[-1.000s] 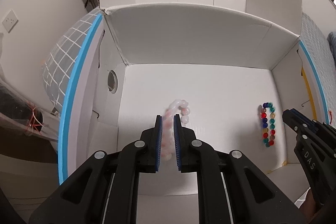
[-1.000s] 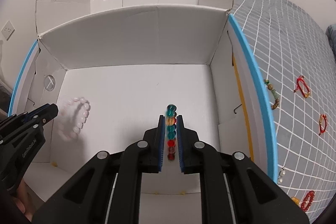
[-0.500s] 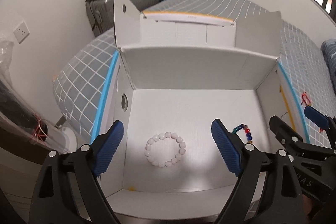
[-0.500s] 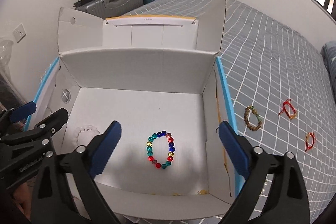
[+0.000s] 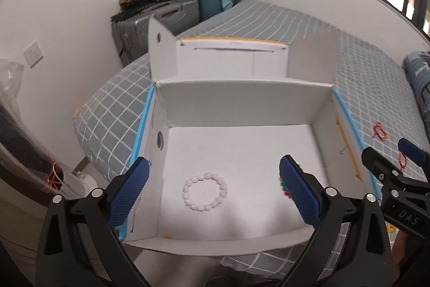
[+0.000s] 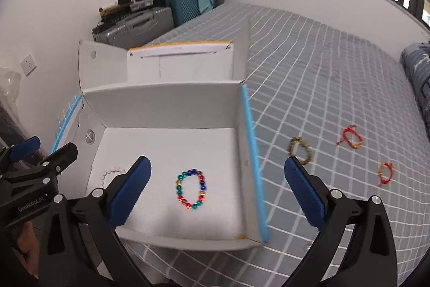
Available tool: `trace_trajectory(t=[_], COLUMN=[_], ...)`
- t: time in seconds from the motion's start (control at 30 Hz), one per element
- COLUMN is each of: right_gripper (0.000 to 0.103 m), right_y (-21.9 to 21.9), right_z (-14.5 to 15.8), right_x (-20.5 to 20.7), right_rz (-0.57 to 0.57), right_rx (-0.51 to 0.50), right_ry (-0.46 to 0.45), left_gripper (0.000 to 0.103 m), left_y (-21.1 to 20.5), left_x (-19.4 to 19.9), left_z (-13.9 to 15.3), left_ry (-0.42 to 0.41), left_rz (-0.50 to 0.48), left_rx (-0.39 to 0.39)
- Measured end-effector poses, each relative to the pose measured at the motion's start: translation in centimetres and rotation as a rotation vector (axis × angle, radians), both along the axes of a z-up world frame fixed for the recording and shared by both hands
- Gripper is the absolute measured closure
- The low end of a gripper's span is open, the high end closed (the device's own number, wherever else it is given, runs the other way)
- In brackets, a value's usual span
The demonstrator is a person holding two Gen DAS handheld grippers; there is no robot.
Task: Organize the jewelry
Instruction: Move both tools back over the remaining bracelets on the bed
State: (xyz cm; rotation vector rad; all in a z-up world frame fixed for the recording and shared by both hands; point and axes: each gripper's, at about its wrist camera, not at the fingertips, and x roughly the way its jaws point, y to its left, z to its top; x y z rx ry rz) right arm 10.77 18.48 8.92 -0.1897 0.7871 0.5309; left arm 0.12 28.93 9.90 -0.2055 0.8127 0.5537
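An open white cardboard box point(image 5: 242, 104) point(image 6: 161, 104) sits on the grey checked bed. A pale pink bead bracelet point(image 5: 205, 191) lies flat on its floor at the left; part of it shows in the right wrist view point(image 6: 110, 172). A multicoloured bead bracelet point(image 6: 191, 188) lies on the floor at the right, mostly hidden behind a finger in the left wrist view point(image 5: 285, 188). My left gripper point(image 5: 215, 195) is open and empty above the box's near edge. My right gripper point(image 6: 217, 192) is open and empty beside it.
On the bed right of the box lie a brown-green bead bracelet point(image 6: 301, 149), a red cord bracelet point(image 6: 350, 137) and a red-orange one point(image 6: 386, 173). Suitcases point(image 6: 139, 23) stand against the far wall. The box flaps point(image 5: 311, 58) stand upright.
Both grippers opened wide and let go of their bracelets, which now lie flat in the box. Both grippers have pulled back and up from the box floor.
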Motion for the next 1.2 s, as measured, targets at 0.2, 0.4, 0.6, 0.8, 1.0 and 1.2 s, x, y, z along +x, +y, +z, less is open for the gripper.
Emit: trace_trajectory(t=[0.2,0.4,0.6,0.8,1.0,1.2], right_gripper=[0.007,0.007,0.007,0.007,0.007,0.007], right_y=[-4.7,-10.8,-17.3,-23.7,-29.0,-32.1], right_z=[2.2,3.9,4.6,3.7,1.1,-2.8], right_x=[-1.1,-2.3,-3.1,-3.3,-3.2,-2.4], right_rz=[-0.041,-0.120,-0.215,-0.316,-0.401,-0.449], right_rx=[0.024,0.018,0.015,-0.010,-0.021,-0.039], right_ry=[-0.053,-0.127,-0.145,-0.131,-0.083,-0.016], left_gripper=[0.006,0.006,0.006,0.006,0.006,0.006], left_y=[-3.2,-8.3,-14.5,-20.0,-25.1,-28.4], left_x=[-0.1,0.7,2.3,4.2,6.7,9.0], left_z=[1.4,2.3,2.5,1.3,-1.8,-5.5], left_ry=[-0.045,-0.077,-0.097,-0.094,-0.054,0.004], left_rz=[-0.051,-0.146,-0.270,-0.382,-0.493,-0.572], left_rx=[0.001,0.004,0.007,-0.016,-0.051,-0.048])
